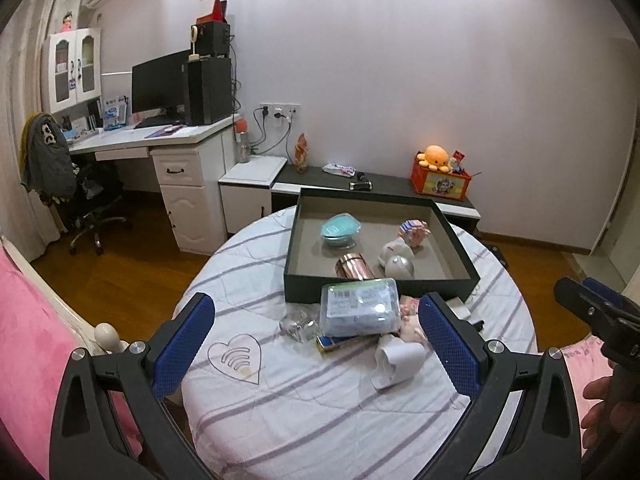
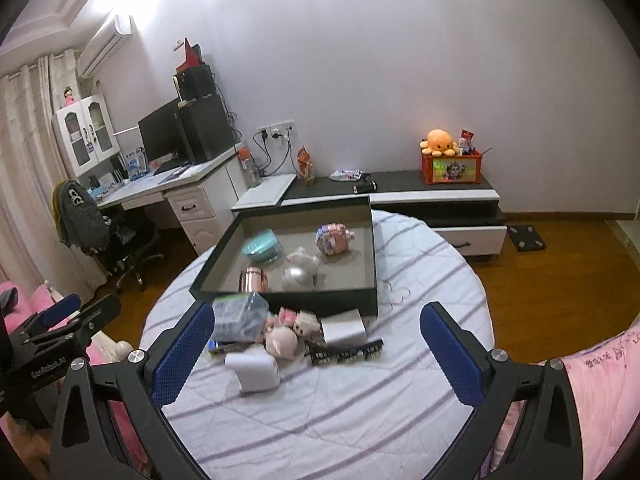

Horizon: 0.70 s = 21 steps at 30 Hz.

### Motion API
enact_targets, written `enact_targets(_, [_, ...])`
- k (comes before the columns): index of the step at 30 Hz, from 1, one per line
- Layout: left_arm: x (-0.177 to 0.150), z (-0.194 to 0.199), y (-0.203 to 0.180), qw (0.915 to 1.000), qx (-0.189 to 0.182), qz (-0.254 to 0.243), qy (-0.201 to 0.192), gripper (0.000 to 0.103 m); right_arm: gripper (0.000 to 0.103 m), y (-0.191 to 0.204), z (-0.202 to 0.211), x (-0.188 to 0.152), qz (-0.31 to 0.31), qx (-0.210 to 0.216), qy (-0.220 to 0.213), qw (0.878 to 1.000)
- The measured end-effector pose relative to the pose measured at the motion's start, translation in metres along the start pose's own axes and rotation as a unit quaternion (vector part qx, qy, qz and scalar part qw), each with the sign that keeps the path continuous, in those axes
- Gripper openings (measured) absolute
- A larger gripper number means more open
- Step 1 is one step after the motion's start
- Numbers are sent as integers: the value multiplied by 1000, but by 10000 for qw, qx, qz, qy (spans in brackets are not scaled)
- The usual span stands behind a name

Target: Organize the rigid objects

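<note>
A dark shallow box [image 1: 380, 290] [image 2: 288, 304] stands on the round table with the striped cloth [image 1: 320, 408] [image 2: 340, 408]. Inside it lie a teal round case [image 1: 339, 230], a copper cup [image 1: 354, 267], a silver ball [image 1: 399, 266] and a pastel cube [image 1: 414, 232]. In front of the box lie a clear plastic pack [image 1: 360, 308] [image 2: 238, 316], a white charger [image 1: 398, 356] [image 2: 254, 368], pink figurines [image 2: 282, 338], a small white box [image 2: 344, 330] and a black comb [image 2: 344, 350]. My left gripper [image 1: 316, 344] is open above the pile. My right gripper [image 2: 316, 348] is open above the pile.
A low black-and-white cabinet [image 1: 360, 184] [image 2: 420, 190] with an orange toy box [image 1: 440, 180] stands behind the table. A white desk [image 1: 160, 140] with a monitor and an office chair [image 1: 80, 200] are at the left. Pink bedding [image 1: 24, 340] [image 2: 600, 380] flanks the table.
</note>
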State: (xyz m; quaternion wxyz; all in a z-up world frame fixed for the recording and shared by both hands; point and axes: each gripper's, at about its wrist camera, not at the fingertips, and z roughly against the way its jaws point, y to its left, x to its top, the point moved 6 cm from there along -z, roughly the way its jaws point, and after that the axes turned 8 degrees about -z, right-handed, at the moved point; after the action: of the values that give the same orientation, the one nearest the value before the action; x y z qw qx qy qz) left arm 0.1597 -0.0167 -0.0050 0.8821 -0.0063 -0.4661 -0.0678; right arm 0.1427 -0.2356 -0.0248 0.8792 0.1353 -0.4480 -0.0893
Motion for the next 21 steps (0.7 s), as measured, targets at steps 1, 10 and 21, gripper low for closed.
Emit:
enact_targets(1, [-1,2,-2,10000,-7,-16,-6,103,103,-1,0,-2,-12,3,15,10000])
enact_targets(10, [-2,10,-7,10000,-16,-40,-45,103,103,4,7,-6,25,41,-5,10000])
enact_targets(21, [-10,8,-3,10000,5,27,84,103,103,11,6,-11,139,53,84,9999])
